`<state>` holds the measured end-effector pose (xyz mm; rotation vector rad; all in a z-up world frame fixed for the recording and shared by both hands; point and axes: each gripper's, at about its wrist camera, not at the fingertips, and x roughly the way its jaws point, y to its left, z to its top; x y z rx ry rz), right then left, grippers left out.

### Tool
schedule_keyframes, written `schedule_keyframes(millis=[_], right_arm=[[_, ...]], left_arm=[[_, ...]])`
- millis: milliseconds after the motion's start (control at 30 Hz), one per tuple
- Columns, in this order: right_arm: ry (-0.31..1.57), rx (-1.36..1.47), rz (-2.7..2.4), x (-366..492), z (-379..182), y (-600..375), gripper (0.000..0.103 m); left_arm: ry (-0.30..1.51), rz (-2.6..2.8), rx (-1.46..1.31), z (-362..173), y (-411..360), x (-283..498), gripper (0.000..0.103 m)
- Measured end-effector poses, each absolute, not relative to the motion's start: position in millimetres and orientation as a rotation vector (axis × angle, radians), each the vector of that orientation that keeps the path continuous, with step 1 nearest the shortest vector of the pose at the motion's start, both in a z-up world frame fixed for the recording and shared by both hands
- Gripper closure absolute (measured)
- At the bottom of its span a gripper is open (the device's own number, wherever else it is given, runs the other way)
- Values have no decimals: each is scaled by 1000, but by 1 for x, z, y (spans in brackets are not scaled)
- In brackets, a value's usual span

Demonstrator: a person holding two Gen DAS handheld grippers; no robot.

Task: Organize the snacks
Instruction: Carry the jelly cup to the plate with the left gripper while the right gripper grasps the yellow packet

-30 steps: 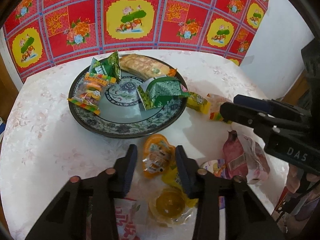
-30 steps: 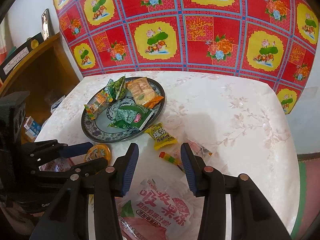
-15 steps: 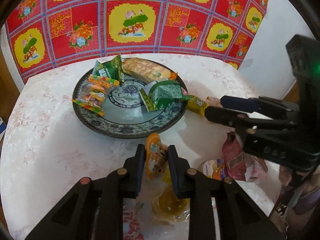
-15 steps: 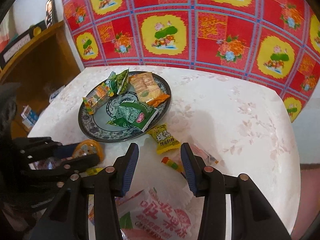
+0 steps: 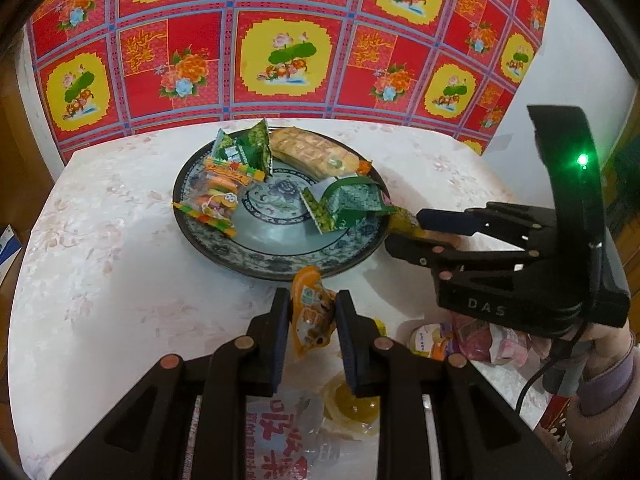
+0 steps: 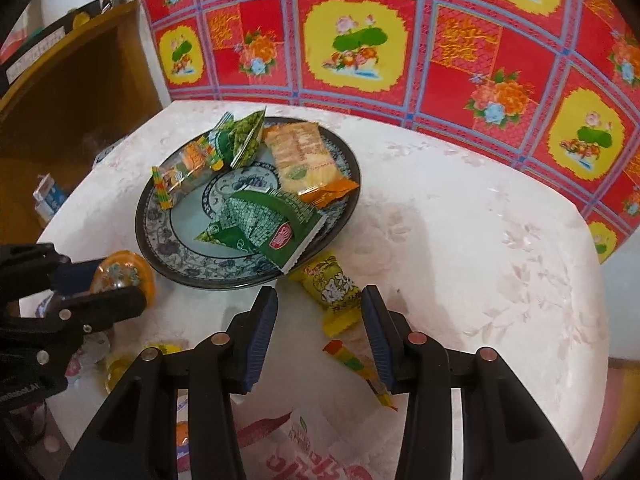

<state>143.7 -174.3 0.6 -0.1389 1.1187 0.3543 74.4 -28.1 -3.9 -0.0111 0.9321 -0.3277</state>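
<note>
Red-and-yellow flowered cloth (image 5: pixel 280 52) hangs behind a pale table (image 5: pixel 120 264) that carries a patterned plate (image 5: pixel 280 258) of wrapped snacks.

The left gripper (image 5: pixel 311 322) angles steeply down toward the table, just short of the plate's near rim, and its jaws are clamped on an orange jelly cup (image 5: pixel 310 312) that stands on edge between the pads. The right gripper (image 6: pixel 320 320) also tilts steeply down, its jaws apart and pressing on nothing; a yellow snack packet (image 6: pixel 332 284) lies on the table just ahead of it and between its fingertips, beside the plate's edge, with a striped candy stick (image 6: pixel 348 358) close to its right finger.

The left wrist view shows the right gripper from the side, reaching in toward the plate's right edge, with a sleeve (image 5: pixel 604 392) and part of a hand behind it, plus a pink packet (image 5: pixel 492 340) and a clear yellow jelly cup (image 5: pixel 352 404) lying below the left gripper. The right wrist view alone shows a wooden shelf (image 6: pixel 68 92) to the left of the table and the jelly cup's round printed face (image 6: pixel 120 274) held in the left gripper's fingers.
</note>
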Motion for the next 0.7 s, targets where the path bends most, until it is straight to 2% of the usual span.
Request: schedule_keyframes(millis=[100,367,467,700], right_arm=[[1124,-153,364,146,-3,-173,58],[1125,-162,359,147,-7,-175,67],[1116,-160,345,146,-7,-177,74],[1088,-131,321,142,-1,-184,79]], left_arm=[[933,-328,-12,-5,-29,74,79],[928,-326,-13,-4,-29,74,79],[922,-324,-16,-2,-28,73,79],[907,-315,-20,0,-25,73,79]])
